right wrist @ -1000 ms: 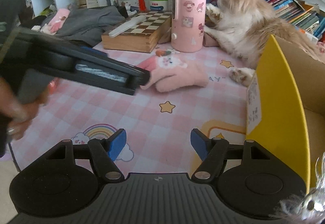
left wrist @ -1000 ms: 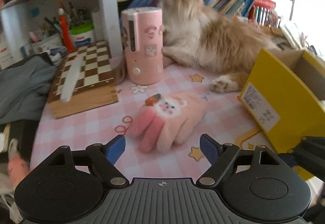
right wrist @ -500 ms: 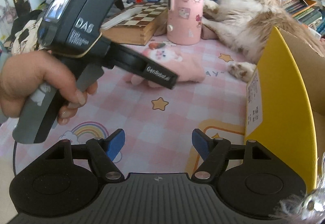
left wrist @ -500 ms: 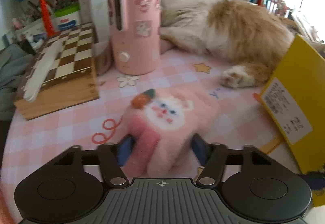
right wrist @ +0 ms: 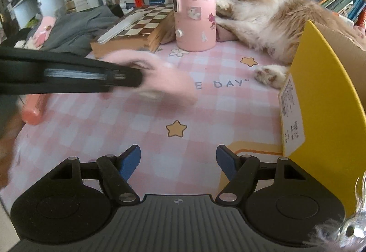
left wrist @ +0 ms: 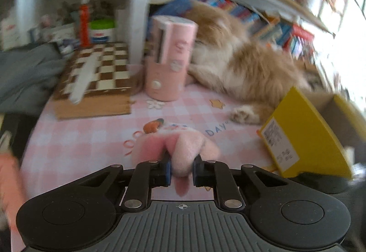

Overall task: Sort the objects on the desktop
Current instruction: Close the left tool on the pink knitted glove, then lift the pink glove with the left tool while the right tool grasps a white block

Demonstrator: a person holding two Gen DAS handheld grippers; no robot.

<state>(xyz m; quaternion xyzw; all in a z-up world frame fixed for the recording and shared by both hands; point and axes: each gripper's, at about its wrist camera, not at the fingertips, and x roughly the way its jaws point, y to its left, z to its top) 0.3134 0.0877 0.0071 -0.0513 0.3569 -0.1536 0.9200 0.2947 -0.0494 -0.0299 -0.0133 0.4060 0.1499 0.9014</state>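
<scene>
Left gripper point(left wrist: 180, 171), low in the frame's centre, has just been closed and is clamped on the pink glove point(left wrist: 183, 149) above the checked mat point(left wrist: 91, 137). Right gripper point(right wrist: 178, 159) is held open over the mat, nothing between its fingers, with the yellow box point(right wrist: 324, 101) at right.

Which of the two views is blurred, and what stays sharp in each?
Left wrist view: blurred nearly throughout, only the left gripper pinching the pink glove is sharp. Right wrist view: mostly sharp, cat and pink canister crisp, glove smeared.
</scene>
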